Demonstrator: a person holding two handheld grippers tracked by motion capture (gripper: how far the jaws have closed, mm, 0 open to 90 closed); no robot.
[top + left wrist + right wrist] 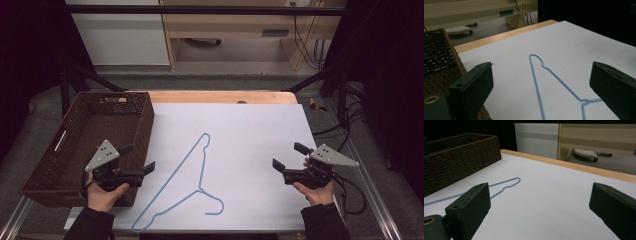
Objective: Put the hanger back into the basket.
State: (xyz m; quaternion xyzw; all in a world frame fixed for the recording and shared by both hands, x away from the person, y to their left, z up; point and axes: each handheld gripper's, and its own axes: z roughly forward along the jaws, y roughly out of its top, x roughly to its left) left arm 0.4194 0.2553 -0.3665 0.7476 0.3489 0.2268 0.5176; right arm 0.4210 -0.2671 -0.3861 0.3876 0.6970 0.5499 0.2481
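Covering the wooden table [220, 96], a white sheet [250, 150] lies flat.

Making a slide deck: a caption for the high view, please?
Two open grippers, left gripper and right gripper, flank a blue wire hanger beside a wicker basket.

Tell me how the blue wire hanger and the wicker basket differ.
The blue wire hanger is thin, pale blue and lies flat on the white sheet; the wicker basket is dark brown, woven and deep-walled. The hanger sits mid-table between both grippers; the basket stands at the table's left edge. Neither is held.
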